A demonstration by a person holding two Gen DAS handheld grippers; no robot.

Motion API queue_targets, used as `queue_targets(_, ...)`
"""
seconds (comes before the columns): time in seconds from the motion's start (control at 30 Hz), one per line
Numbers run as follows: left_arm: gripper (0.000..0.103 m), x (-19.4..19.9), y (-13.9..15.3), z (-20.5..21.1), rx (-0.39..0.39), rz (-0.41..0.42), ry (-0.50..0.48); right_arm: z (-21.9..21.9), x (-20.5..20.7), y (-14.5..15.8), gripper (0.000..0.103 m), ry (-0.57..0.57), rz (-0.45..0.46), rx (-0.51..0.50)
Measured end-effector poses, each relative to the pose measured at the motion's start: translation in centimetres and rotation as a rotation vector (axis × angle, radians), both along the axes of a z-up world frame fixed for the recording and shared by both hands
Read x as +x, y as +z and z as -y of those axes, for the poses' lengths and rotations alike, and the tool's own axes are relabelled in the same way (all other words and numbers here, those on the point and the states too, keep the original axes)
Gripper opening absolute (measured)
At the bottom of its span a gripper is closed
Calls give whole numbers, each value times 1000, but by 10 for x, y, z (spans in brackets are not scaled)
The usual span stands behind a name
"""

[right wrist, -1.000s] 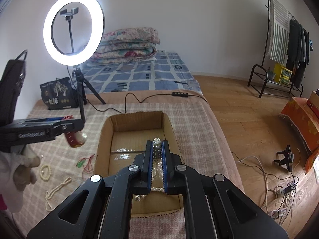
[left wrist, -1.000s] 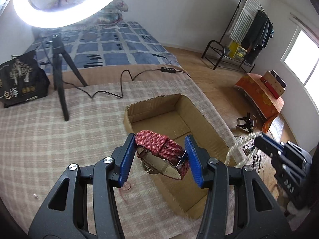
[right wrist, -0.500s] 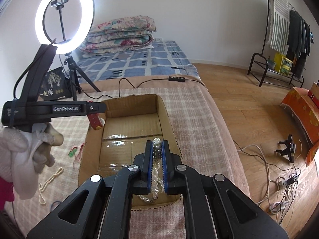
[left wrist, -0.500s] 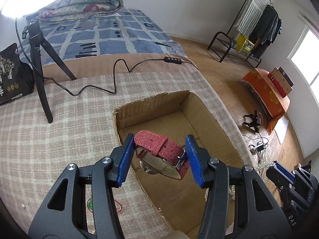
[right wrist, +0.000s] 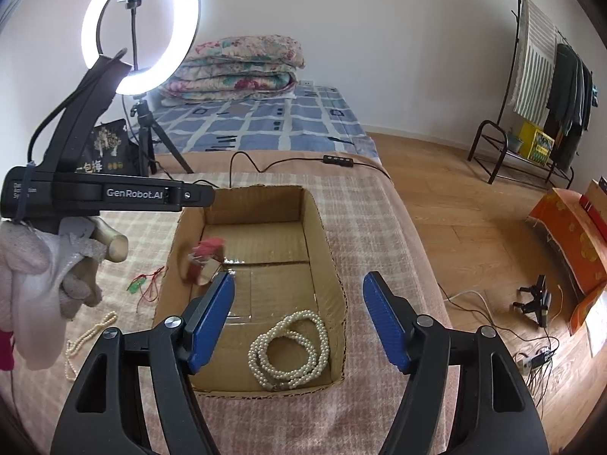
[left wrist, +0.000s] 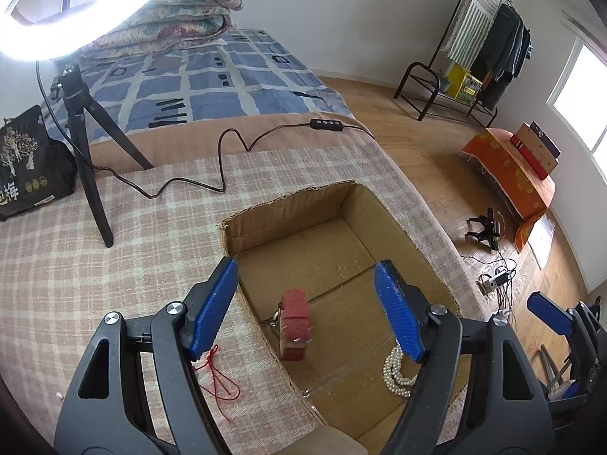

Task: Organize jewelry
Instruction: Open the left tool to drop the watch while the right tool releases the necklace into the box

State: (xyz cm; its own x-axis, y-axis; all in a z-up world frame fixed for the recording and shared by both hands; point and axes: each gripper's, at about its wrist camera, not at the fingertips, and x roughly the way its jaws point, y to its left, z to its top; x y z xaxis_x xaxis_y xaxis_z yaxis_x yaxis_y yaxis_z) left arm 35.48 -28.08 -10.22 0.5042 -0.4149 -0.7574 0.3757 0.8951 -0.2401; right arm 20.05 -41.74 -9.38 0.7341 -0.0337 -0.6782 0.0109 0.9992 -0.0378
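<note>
An open cardboard box (left wrist: 341,204) (right wrist: 322,235) sits on the checked blanket. My left gripper (left wrist: 307,311) is open above the box's left side. A red-strapped watch (left wrist: 295,324) (right wrist: 203,261) is blurred below it, inside the box near the left wall. My right gripper (right wrist: 299,318) is open and empty over the box's near end. A coiled pearl necklace (right wrist: 290,349) (left wrist: 396,369) lies on the box floor beneath it.
A red string with a green charm (right wrist: 146,284) (left wrist: 218,375) and a pearl strand (right wrist: 89,335) lie on the blanket left of the box. A ring light on a tripod (right wrist: 140,34) and a black bag (left wrist: 26,163) stand behind. The bed edge drops to the floor at right.
Both grippers opened. The left let go of the red watch, which dropped into the box. The right let go of the pearl necklace, which now lies in the box.
</note>
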Motion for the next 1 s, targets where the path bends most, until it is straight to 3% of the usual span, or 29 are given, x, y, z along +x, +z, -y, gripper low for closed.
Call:
queue_targets(0.3,77,-21,32,-32,12,68,17,-9,-10,14,71,6,27,13)
queue_targets(0.43,77,-34,47,-55,14,95,29,-17,-19,23,78,-3,51,14)
queue_targets(0.77,77,-71,79,-135,25,161,85,-55,-42,35,79,52,92,32)
queue_targets(1.0,77,-94,83,-195,51,193,139,-96,-59,27,79,139,88,27)
